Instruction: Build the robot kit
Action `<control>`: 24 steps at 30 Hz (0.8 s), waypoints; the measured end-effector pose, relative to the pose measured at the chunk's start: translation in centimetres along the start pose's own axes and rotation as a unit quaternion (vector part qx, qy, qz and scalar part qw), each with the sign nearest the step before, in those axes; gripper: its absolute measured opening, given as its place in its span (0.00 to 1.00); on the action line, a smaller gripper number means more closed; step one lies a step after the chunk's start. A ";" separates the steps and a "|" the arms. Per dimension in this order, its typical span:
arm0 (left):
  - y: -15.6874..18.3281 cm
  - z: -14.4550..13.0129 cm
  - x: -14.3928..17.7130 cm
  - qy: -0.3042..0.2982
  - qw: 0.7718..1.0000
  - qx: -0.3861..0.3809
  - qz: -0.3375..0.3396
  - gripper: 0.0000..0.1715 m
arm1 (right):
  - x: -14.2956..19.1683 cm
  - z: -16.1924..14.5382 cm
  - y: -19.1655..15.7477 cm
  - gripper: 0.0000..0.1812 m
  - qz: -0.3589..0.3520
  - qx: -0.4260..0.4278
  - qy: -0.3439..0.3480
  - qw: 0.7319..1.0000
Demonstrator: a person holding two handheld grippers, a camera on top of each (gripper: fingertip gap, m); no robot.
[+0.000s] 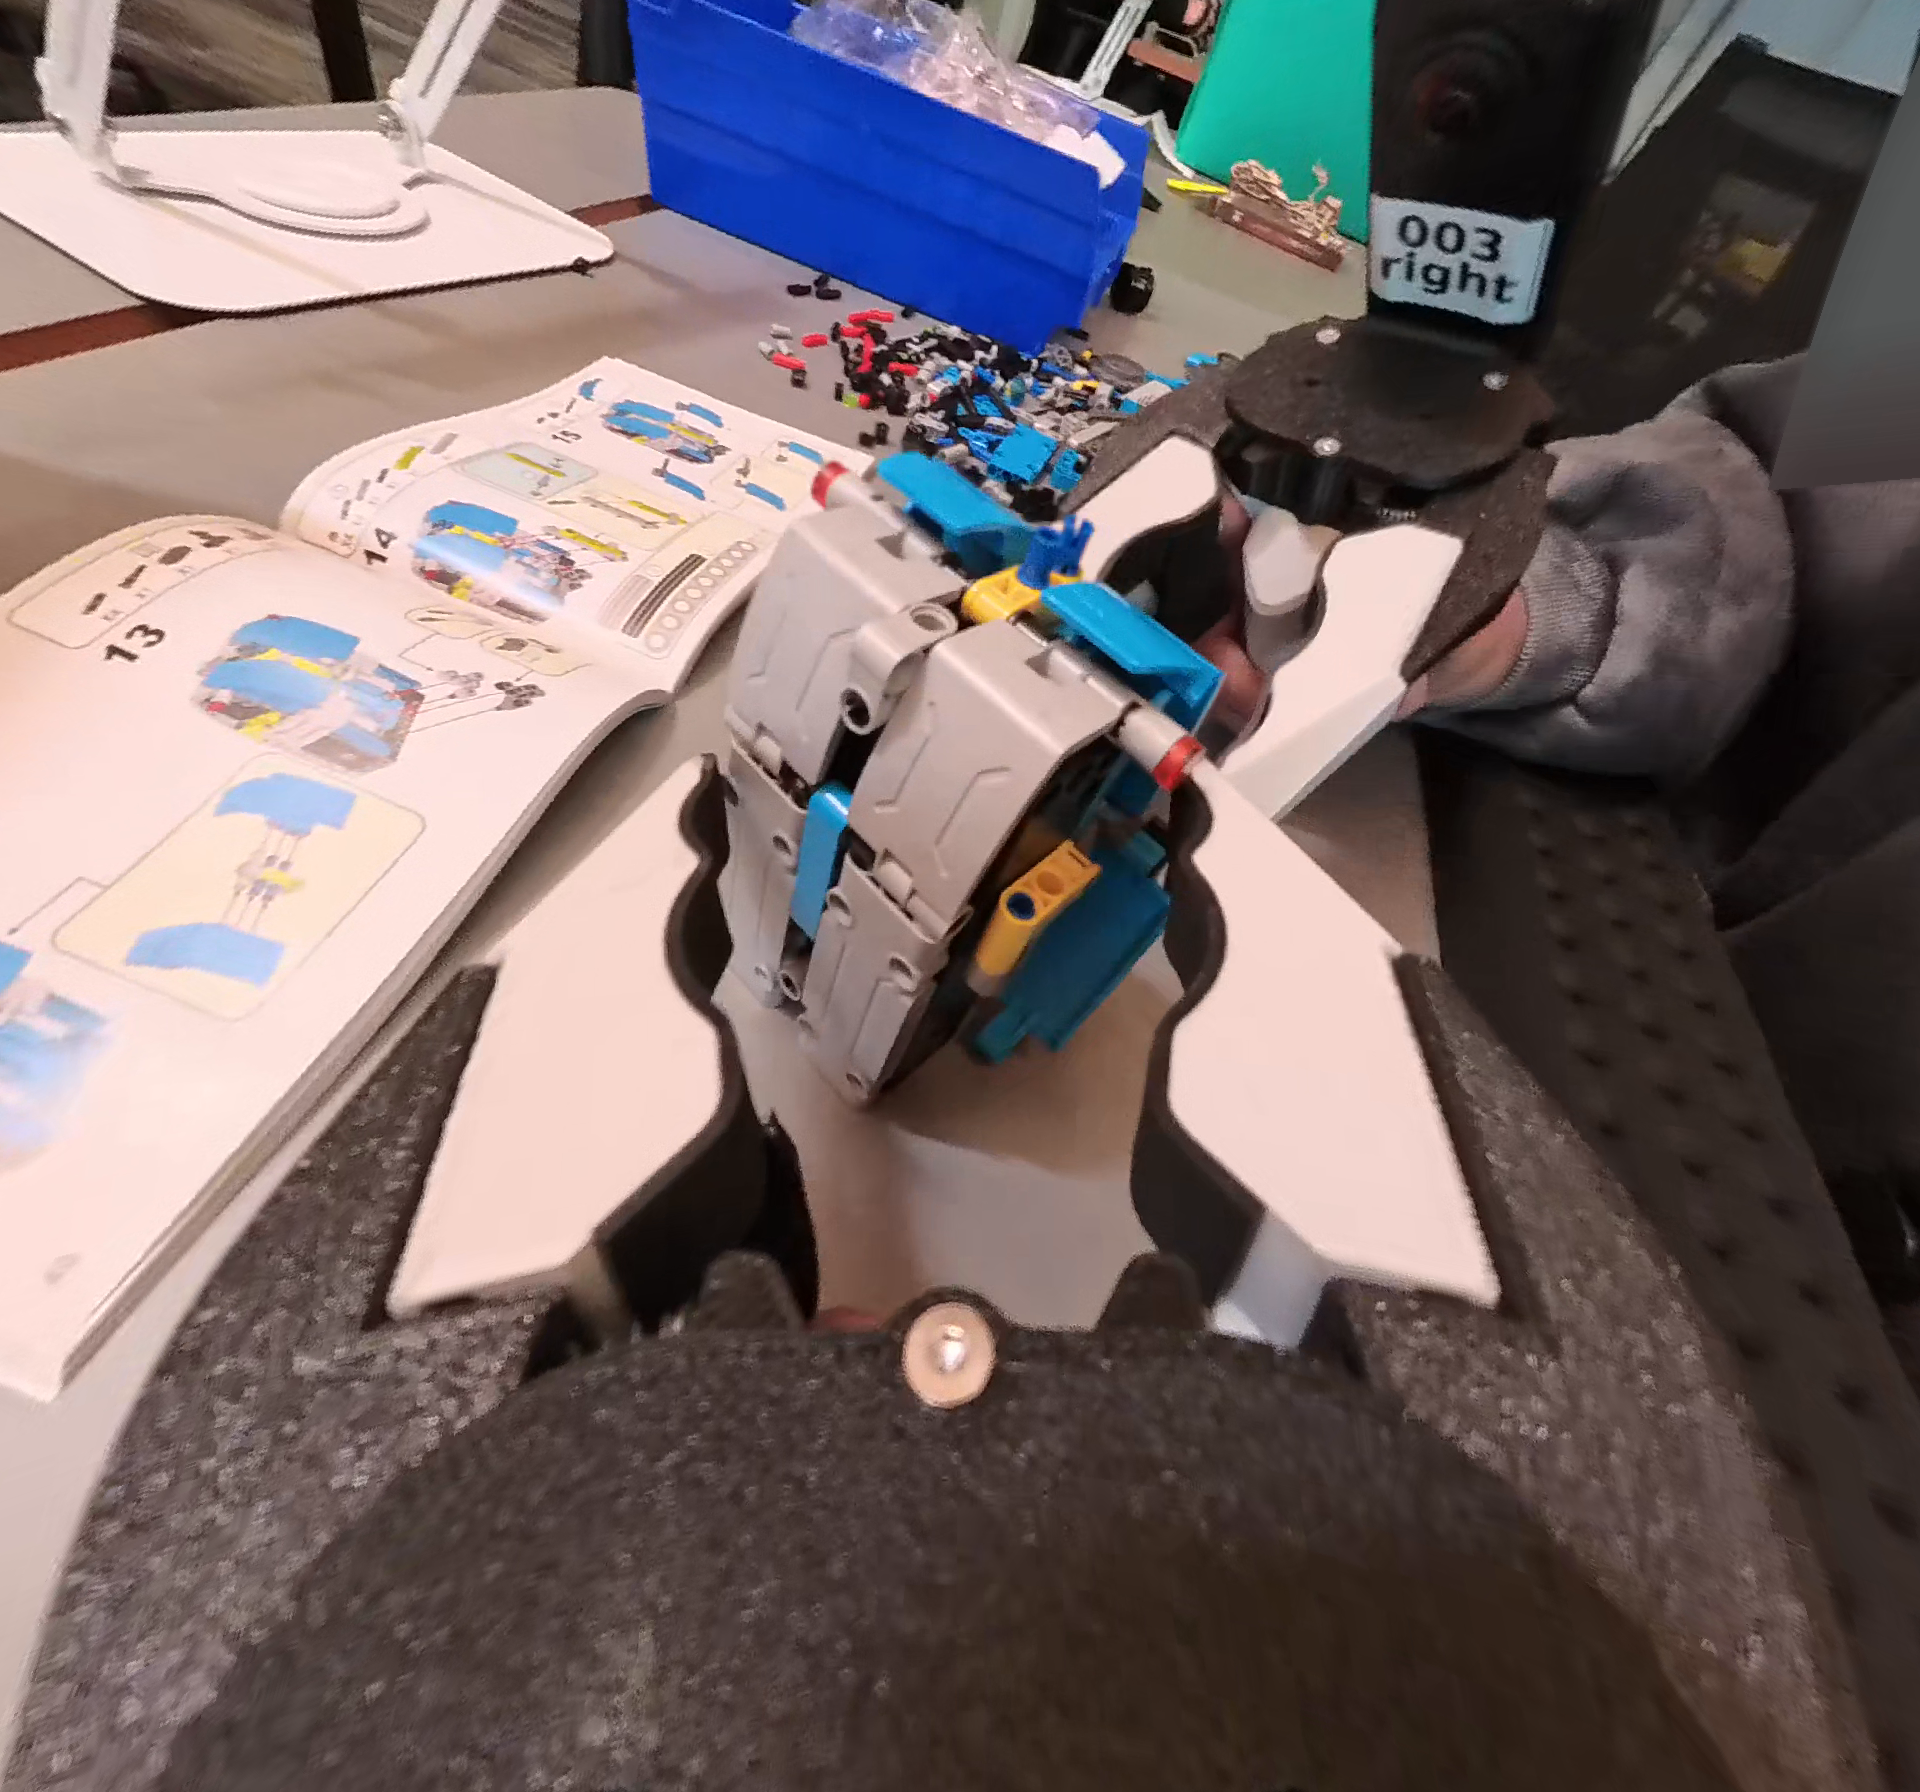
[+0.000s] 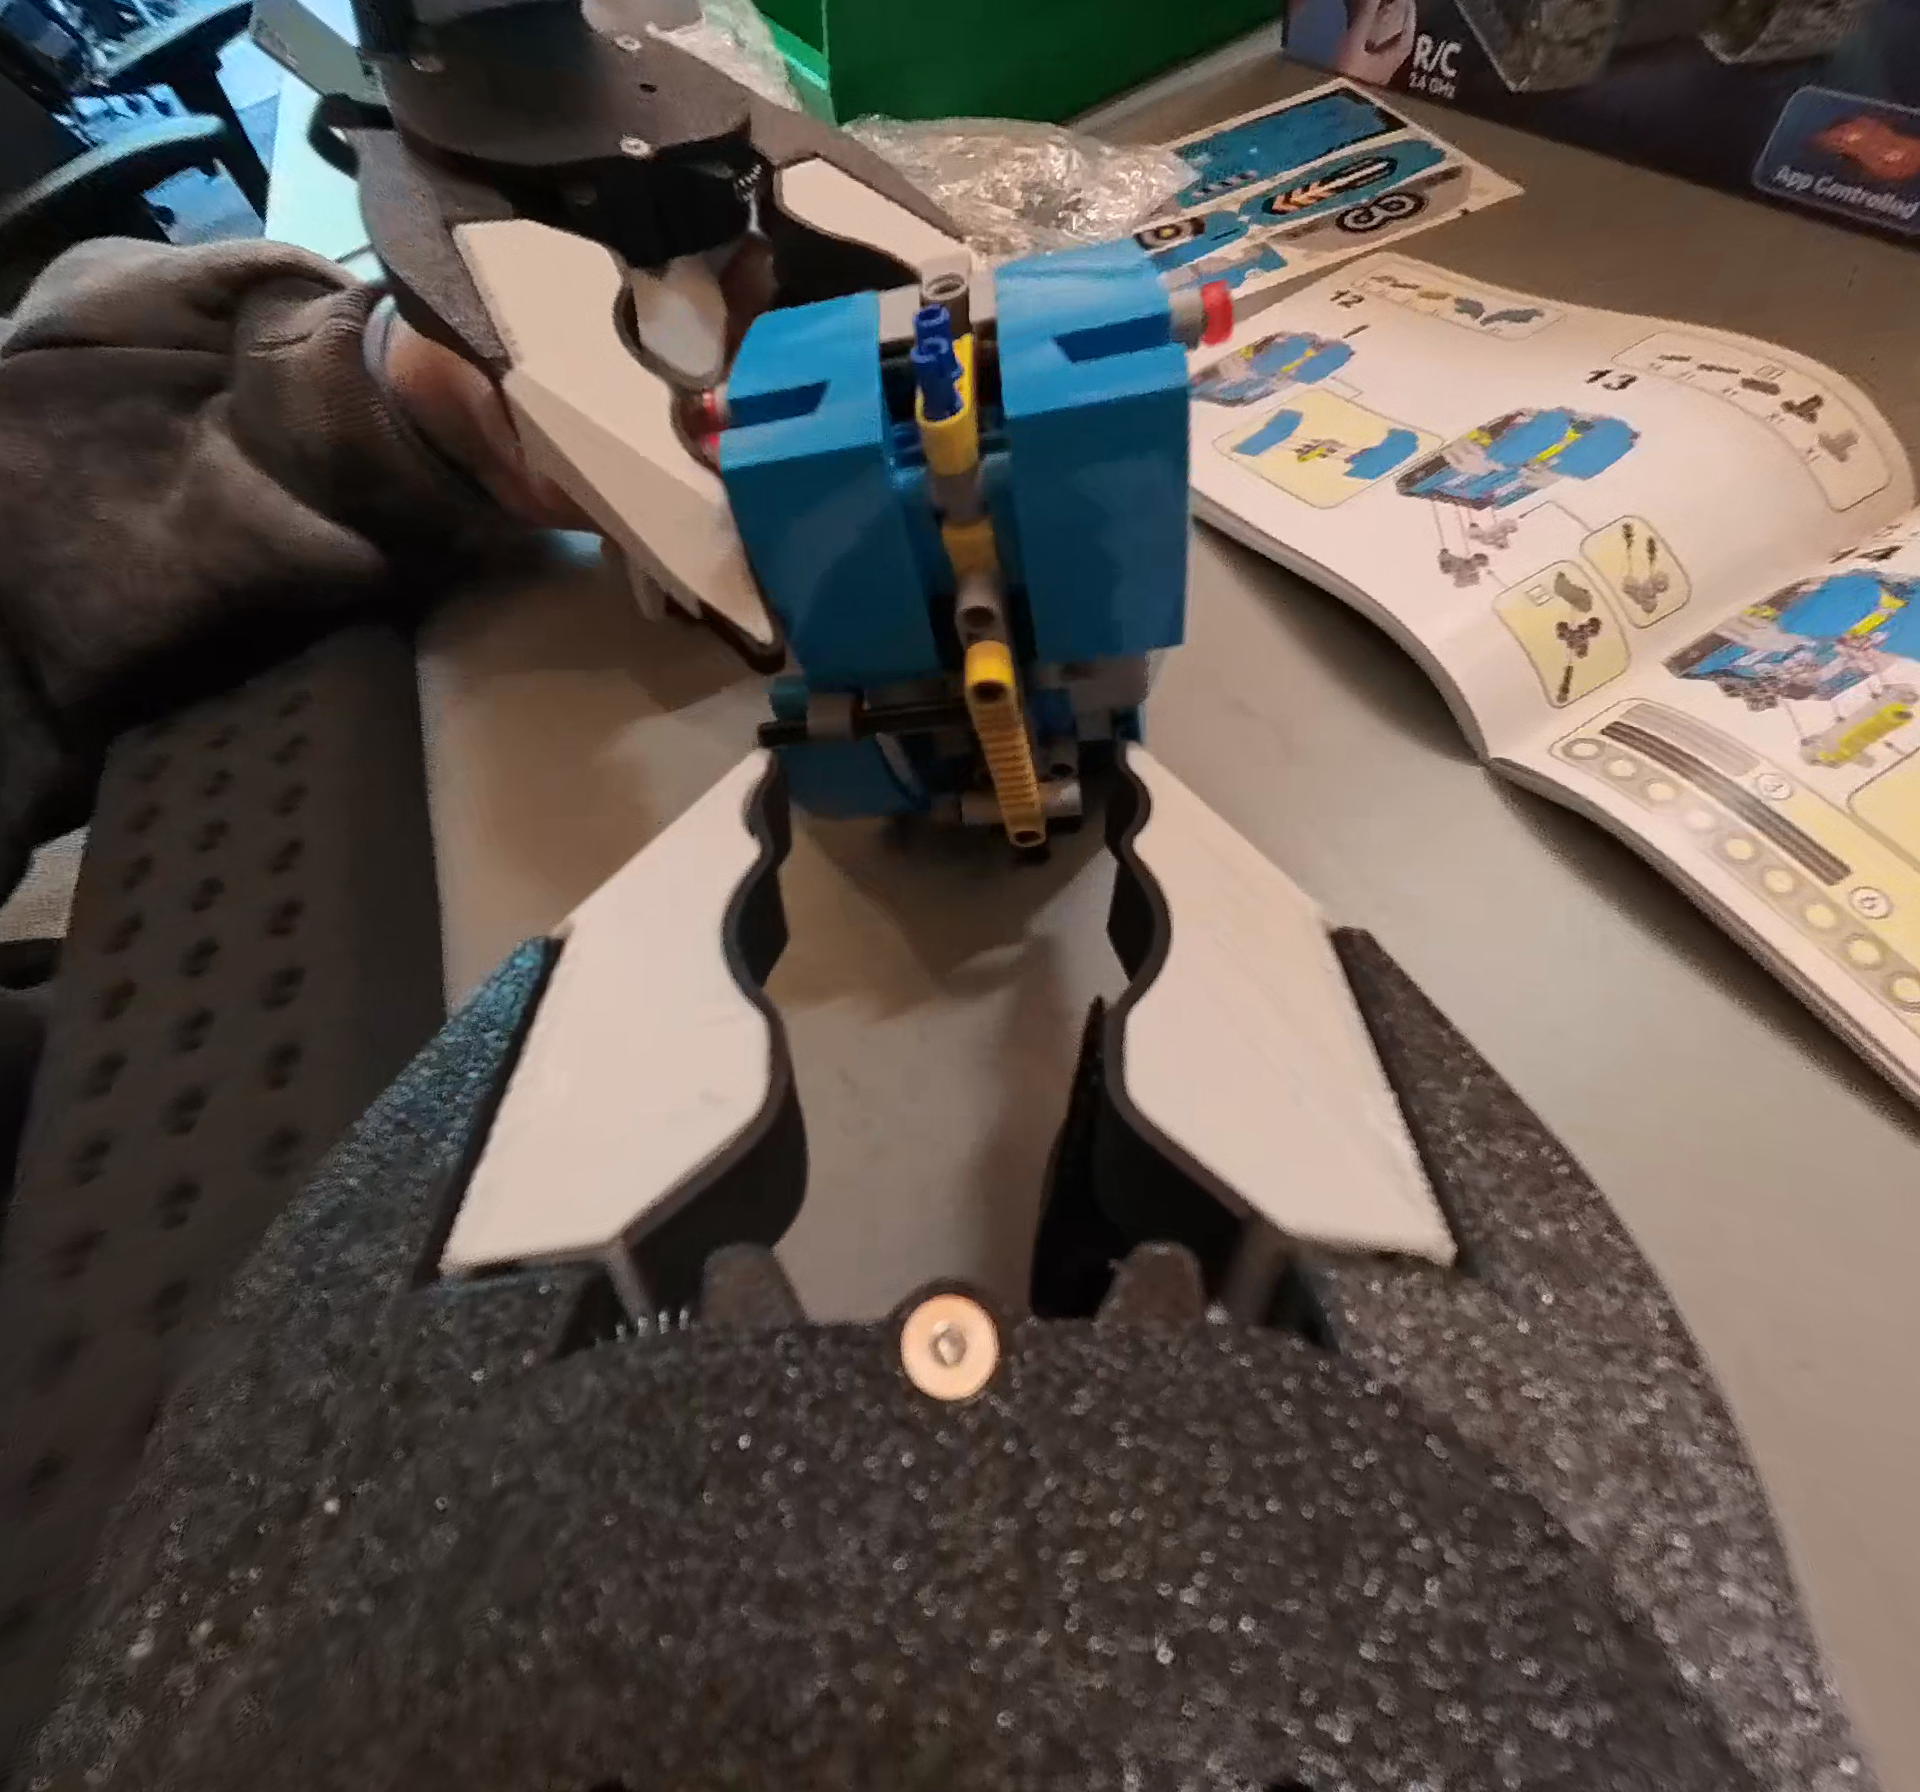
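Claws are meeting at the table's near edge: left claw [image 1: 940, 807] is pinching the brick model [image 1: 935, 797], right claw [image 2: 945, 786] is gripping its other end beside the open booklet [image 1: 312, 703].

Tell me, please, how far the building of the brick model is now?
Done: a blue and grey brick model stands assembled as a block. In hand: the left gripper and right gripper both clamp it. Left: many loose pieces lie unused; the instruction booklet is open at early steps.

Left gripper [image 1: 951, 869] clamped – right gripper [image 2: 945, 807] clamped; facing each other.
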State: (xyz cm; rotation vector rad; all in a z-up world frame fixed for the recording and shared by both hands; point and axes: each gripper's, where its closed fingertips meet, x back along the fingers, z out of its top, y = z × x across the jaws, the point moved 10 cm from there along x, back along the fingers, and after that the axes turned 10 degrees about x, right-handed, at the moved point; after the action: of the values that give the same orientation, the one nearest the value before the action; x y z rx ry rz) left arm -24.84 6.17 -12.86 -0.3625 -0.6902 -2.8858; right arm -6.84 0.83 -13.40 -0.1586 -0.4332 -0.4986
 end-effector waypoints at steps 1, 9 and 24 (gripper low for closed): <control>0.0 0.0 0.0 0.003 1.000 0.004 0.006 0.50 | -0.1 0.1 -0.1 0.33 -0.002 0.009 0.000 1.000; -1.1 0.2 0.6 0.038 0.996 0.086 -0.001 0.50 | -0.4 0.7 0.6 0.29 0.044 -0.015 0.057 0.997; -1.2 0.1 0.5 0.043 0.994 0.103 -0.011 0.50 | -0.4 1.5 0.8 0.26 0.043 0.007 0.053 0.998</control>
State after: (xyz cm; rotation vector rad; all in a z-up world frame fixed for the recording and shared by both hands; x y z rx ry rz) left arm -25.56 7.20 -13.13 -0.2044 -0.9718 -2.7966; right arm -7.33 2.08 -12.28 -0.1368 -0.3244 -0.4168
